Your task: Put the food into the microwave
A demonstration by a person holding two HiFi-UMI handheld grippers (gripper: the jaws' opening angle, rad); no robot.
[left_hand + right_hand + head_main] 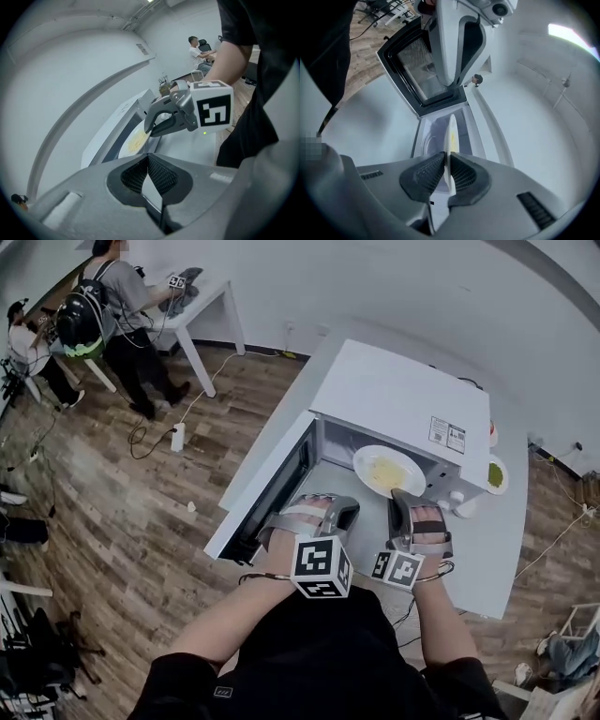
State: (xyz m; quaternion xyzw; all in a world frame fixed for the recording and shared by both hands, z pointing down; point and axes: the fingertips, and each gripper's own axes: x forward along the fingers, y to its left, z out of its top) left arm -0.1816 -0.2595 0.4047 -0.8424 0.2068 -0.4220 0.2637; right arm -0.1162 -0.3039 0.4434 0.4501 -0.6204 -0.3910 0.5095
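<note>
First, right gripper (447,161): jaws closed on the near rim of the plate (386,470), which showed edge-on between the pads.
Left gripper (148,159): jaws together with nothing between them, just left of the right gripper and in front of the oven's mouth.
Plate: white, at the open mouth of the microwave (403,399), its far part inside the cavity.
Food (382,474): pale yellow, spread over the plate's middle.
Door (272,498): swung wide open to the left.
Table (487,549): white, bearing the microwave.
Small dish (495,474): held something green and stood right of the microwave.
Far left: two people (117,306) by another white table.
</note>
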